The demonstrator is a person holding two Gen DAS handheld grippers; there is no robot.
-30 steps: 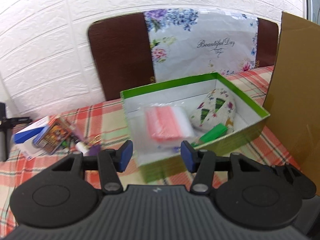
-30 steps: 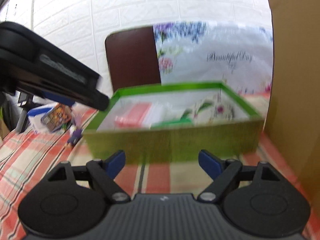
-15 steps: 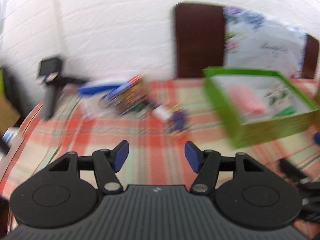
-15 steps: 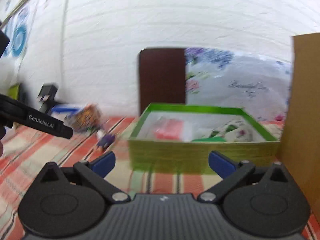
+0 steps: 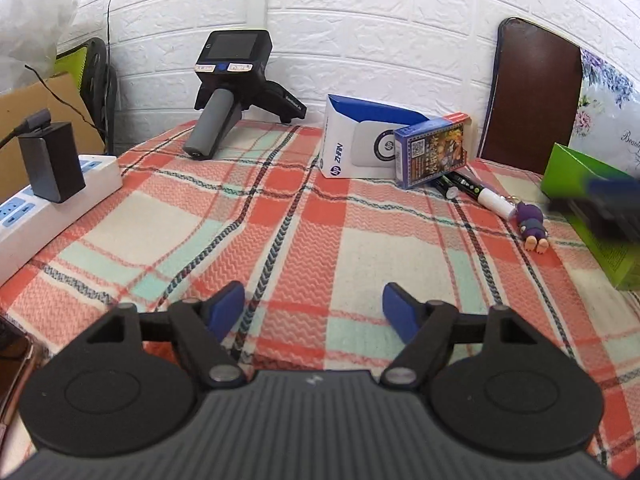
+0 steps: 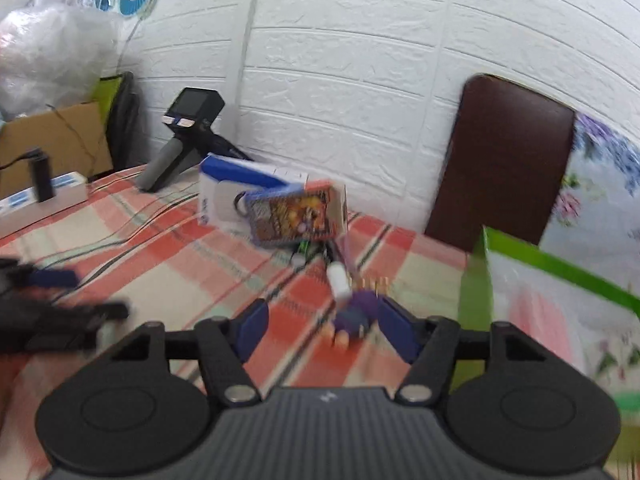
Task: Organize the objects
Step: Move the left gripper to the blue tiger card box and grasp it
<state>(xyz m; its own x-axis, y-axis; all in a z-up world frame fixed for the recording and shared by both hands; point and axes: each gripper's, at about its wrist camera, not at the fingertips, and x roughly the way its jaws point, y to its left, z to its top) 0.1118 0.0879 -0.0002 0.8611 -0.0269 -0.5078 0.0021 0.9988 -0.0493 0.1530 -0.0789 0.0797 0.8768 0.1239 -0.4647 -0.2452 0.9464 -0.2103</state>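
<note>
The purple figurine (image 6: 354, 316) lies at lower centre of the right wrist view, feet toward the camera, between the right gripper's (image 6: 320, 330) spread, unclosed fingers. The left gripper (image 5: 313, 306) hovers low over the plaid cloth (image 5: 280, 216), agape, empty.

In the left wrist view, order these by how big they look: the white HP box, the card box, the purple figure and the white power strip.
1. Power strip, though it lies nearest the camera.
2. HP box.
3. Card box.
4. Purple figure.
</note>
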